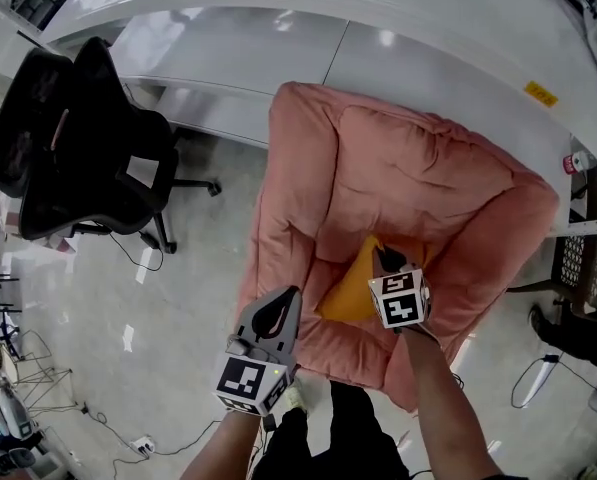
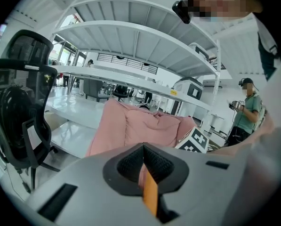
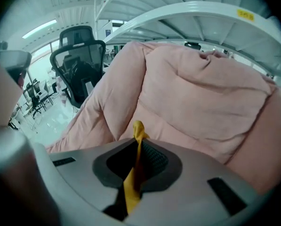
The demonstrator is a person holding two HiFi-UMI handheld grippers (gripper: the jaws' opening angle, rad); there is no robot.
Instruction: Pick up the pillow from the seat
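Right tongs (image 3: 138,147) were clamped on a thin fold of the yellow pillow (image 1: 348,293); left tongs (image 1: 286,303) closed, idle. A slow, straight lift off the pink seat (image 1: 398,168) looked safest.

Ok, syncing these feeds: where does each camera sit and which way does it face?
Head view: on the person's head, looking steeply down at pink seat and yellow pillow; forearms, left gripper, right gripper show.
Left gripper view: on left gripper, facing seat and white shelving; its shut jaws show.
Right gripper view: on right gripper, facing seat back; its jaws pinch the pillow.
All three share the seat.
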